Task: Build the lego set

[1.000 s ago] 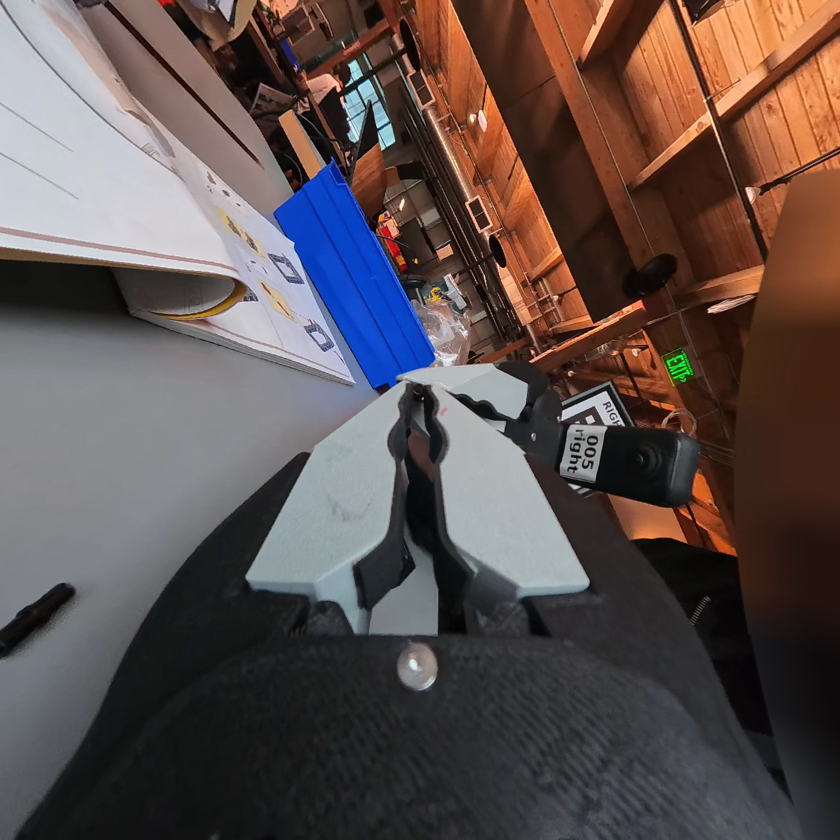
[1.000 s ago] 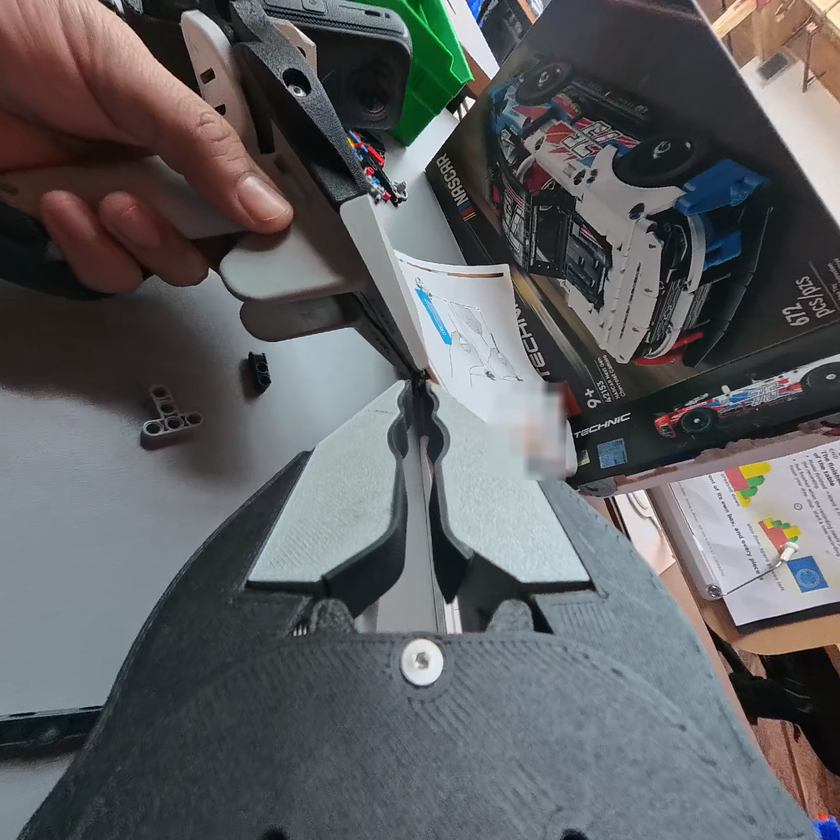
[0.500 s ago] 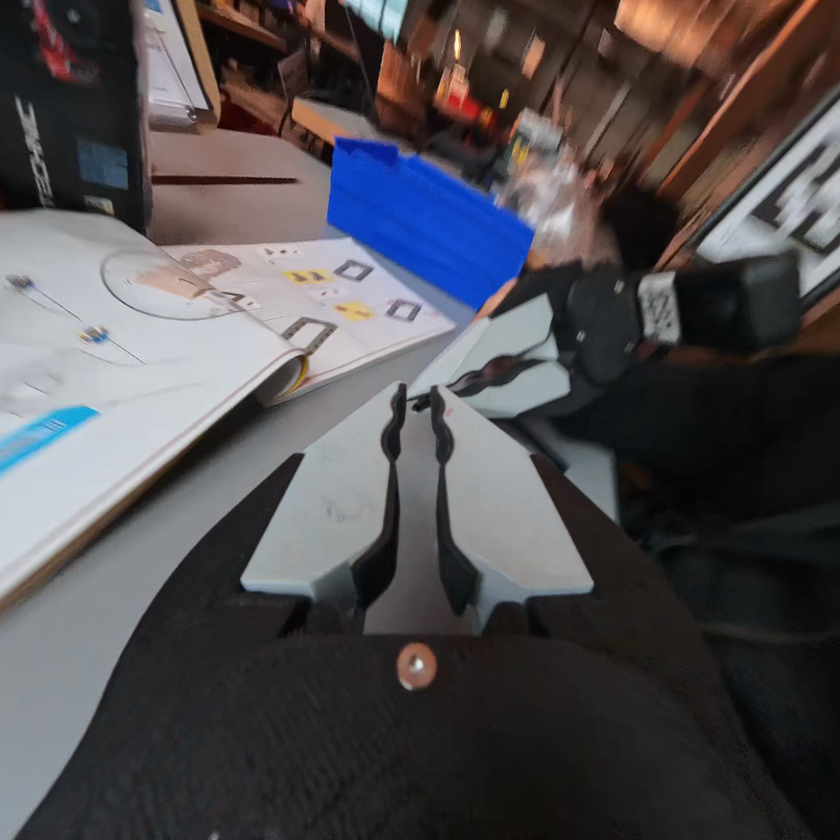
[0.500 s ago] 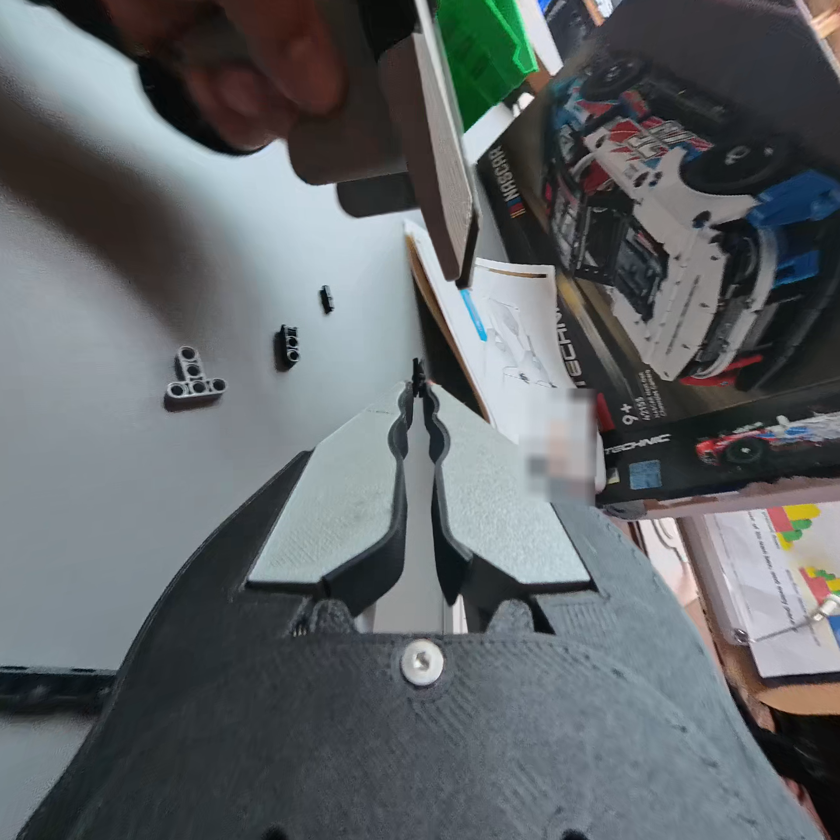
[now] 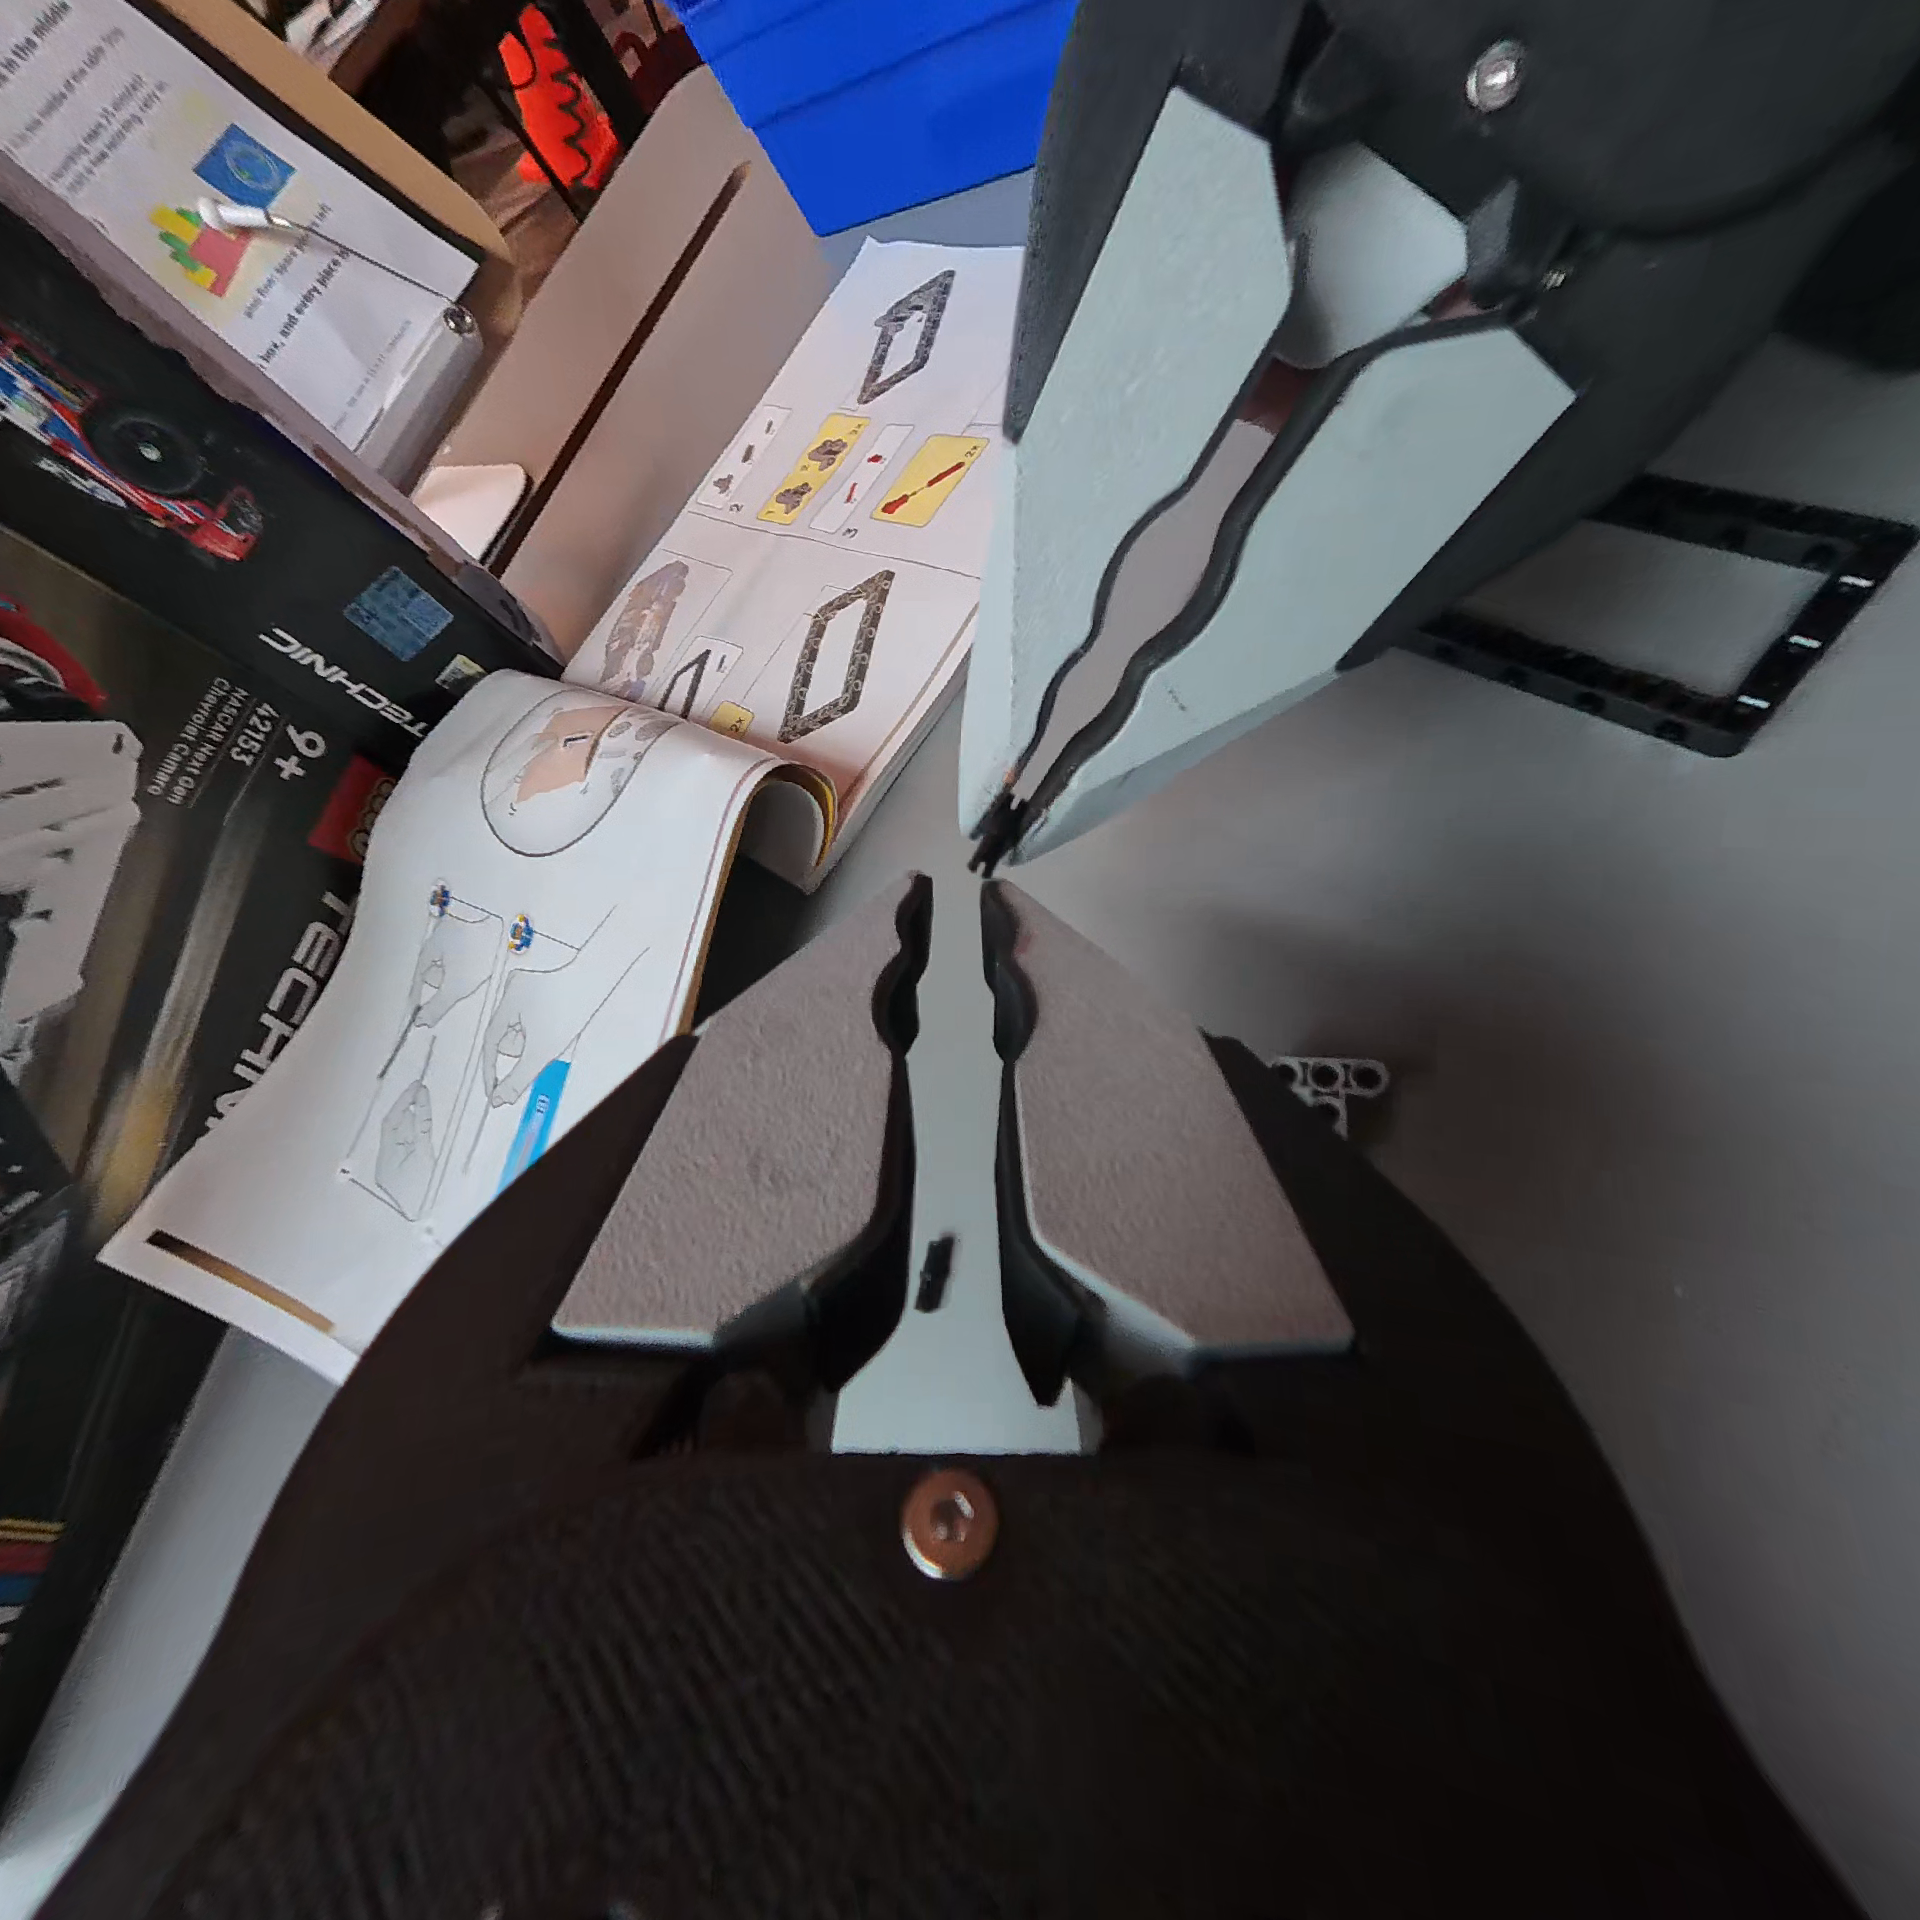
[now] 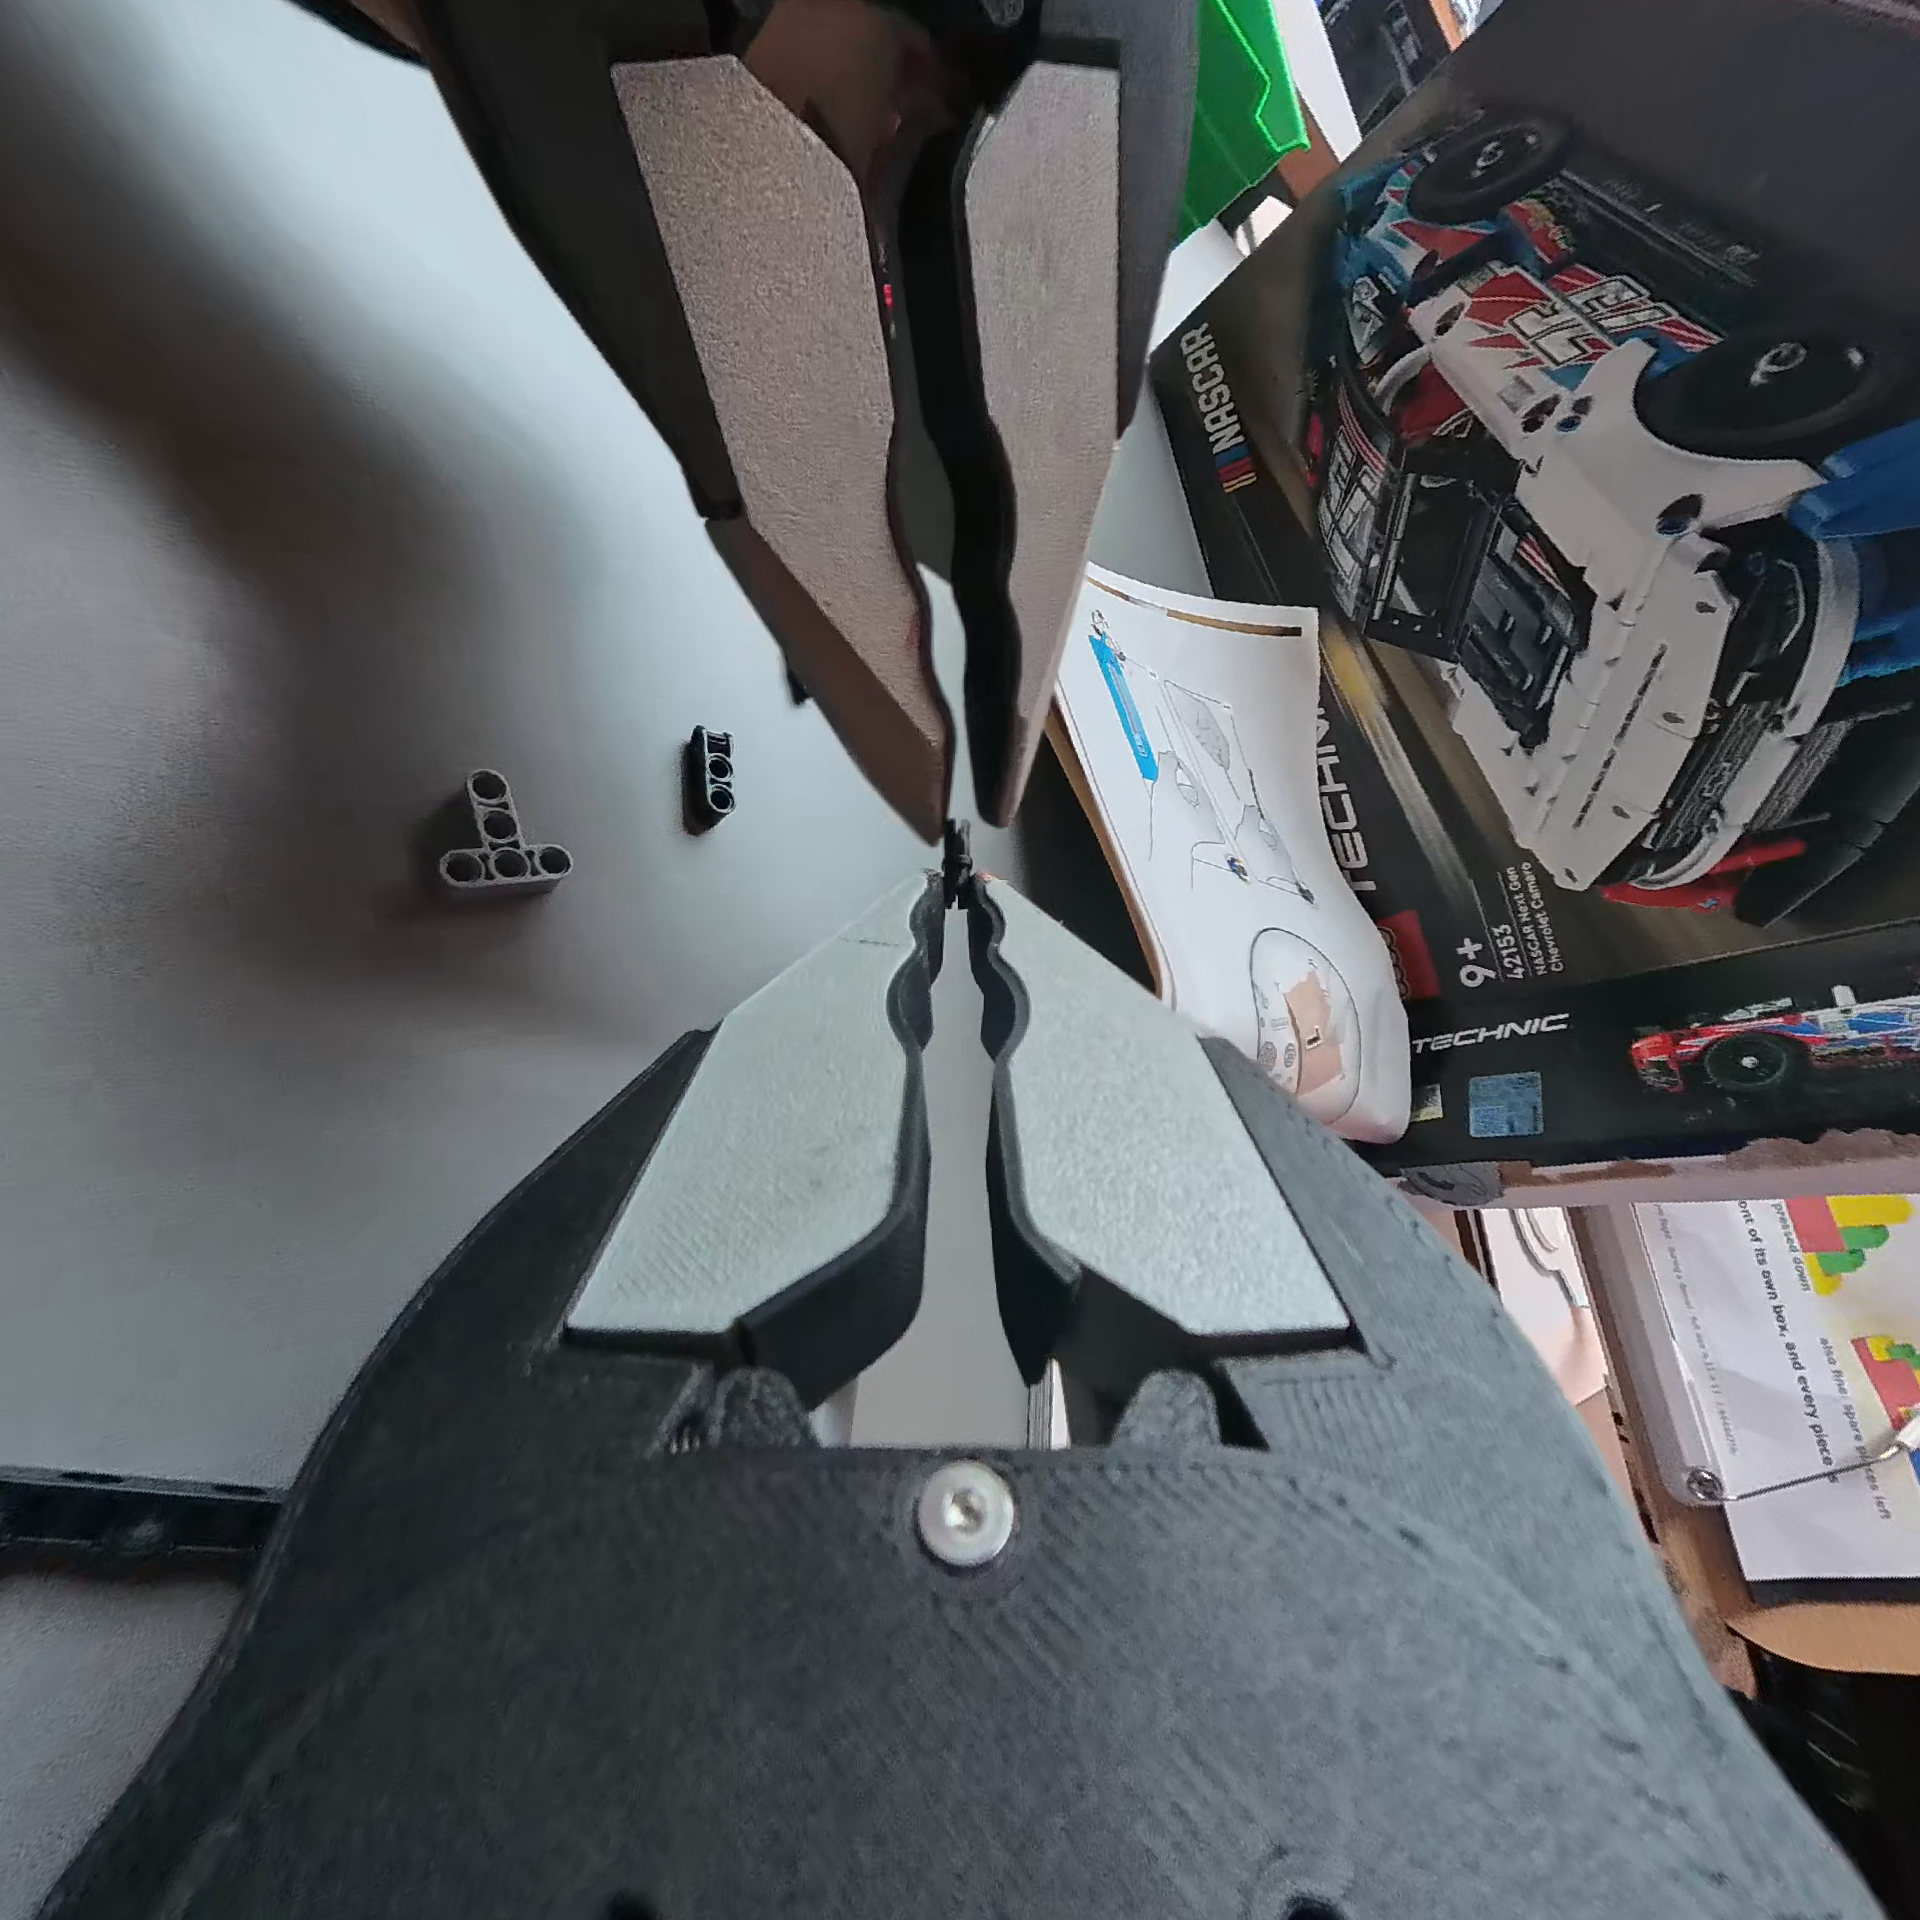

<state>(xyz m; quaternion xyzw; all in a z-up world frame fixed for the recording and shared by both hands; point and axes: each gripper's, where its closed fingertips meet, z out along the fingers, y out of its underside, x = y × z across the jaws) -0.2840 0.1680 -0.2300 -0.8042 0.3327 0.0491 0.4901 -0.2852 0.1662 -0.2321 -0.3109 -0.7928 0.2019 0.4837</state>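
Jaws on the right gripper (image 6: 956, 896) are pinched tight on a tiny black pin (image 6: 957, 854) that sticks out past its tips, while the left gripper (image 5: 954, 891) has its jaws a little apart with nothing between them. Both tools are tip to tip over the grey desk (image 6: 260, 1091); in the left wrist view the right gripper (image 5: 1006, 831) comes in from the upper right with the pin (image 5: 994, 831) just beside the left tips, and whether they touch is too close to call. From the right wrist view the left gripper (image 6: 971, 816) hangs down from the top, its points right at the pin. Loose parts sit on the desk: a grey T-shaped piece (image 6: 501, 840), a small black connector (image 6: 711, 779) near it, another little black bit (image 5: 933, 1272) seen through the left gripper's gap, and a black rectangular frame (image 5: 1704, 634) off to the right. An open instruction booklet (image 5: 582, 935) lies just beside the lego box (image 6: 1621, 540), which has a race car on it. Blue bin (image 5: 883, 94) and green bin (image 6: 1242, 114) sit at the far edge.
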